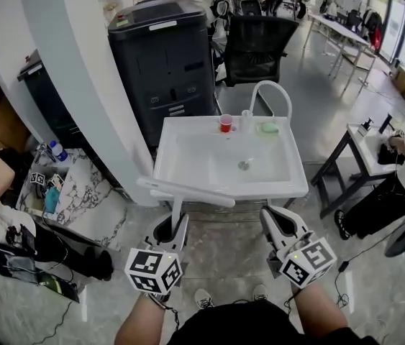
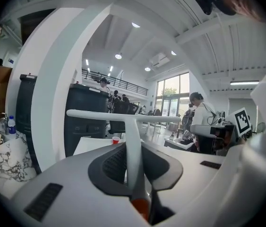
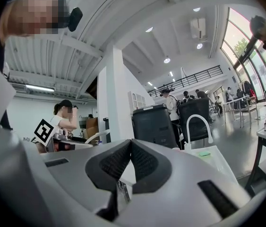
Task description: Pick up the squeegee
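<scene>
surface: sink [image 1: 188, 158] | on it: red cup [image 1: 225, 123] | green sponge [image 1: 269, 128] (both on back ledge)

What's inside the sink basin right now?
Only the drain shows in the sink basin. The red cup and green object sit on its back ledge. The squeegee held in the left gripper covers the front-left rim.

I read no words, brands or numbers. Square coded markers [image 1: 153, 270] sit on the left gripper [image 1: 175, 225] at seven o'clock and the right gripper [image 1: 274, 218] at five; the label [image 1: 162, 26] on the bin [image 1: 166, 63] is perhaps print, too small.
</scene>
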{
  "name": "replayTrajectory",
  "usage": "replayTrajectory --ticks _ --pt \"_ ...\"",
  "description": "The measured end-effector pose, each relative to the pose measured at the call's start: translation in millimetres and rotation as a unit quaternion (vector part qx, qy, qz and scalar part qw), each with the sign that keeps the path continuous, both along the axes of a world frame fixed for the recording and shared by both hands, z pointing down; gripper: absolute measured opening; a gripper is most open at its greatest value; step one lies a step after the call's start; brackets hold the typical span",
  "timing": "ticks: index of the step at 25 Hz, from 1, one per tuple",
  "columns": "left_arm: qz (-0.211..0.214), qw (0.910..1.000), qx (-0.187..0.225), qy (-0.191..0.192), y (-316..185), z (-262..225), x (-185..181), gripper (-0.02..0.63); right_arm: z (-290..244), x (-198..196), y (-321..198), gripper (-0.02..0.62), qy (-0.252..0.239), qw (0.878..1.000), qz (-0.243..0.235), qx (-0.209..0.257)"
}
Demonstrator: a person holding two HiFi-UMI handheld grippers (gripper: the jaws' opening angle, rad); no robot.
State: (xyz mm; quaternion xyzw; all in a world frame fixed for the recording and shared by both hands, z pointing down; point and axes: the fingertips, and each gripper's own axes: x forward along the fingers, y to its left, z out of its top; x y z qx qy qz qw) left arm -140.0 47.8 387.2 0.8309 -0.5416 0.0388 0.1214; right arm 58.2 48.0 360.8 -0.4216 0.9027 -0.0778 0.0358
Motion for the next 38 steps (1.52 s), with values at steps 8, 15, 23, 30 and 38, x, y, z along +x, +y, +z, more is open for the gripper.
replayTrajectory --ticks 8,15,23,30,38 --pt "-0.032 0.9994 0.0 -0.01 16 -4 47 0.071 -4 44 0 0.017 -0.01 0.999 -0.036 0.002" --pt "-0.059 0.998 0.001 -0.022 31 -9 62 0.071 -6 59 5 0.017 -0.018 0.998 -0.063 0.004" --pt "-0.069 0.9972 0.0 -0.027 43 -12 70 0.071 -4 68 12 0.017 -0.019 0.997 -0.07 -0.003" --pt "-0.07 0.9972 -0.002 -0.027 45 -9 64 0.071 -3 62 12 0.017 -0.019 0.997 -0.071 -0.003" --pt "-0.07 0.9972 -0.002 -0.025 40 -12 60 0.071 -5 60 9 0.017 -0.021 0.998 -0.067 -0.004"
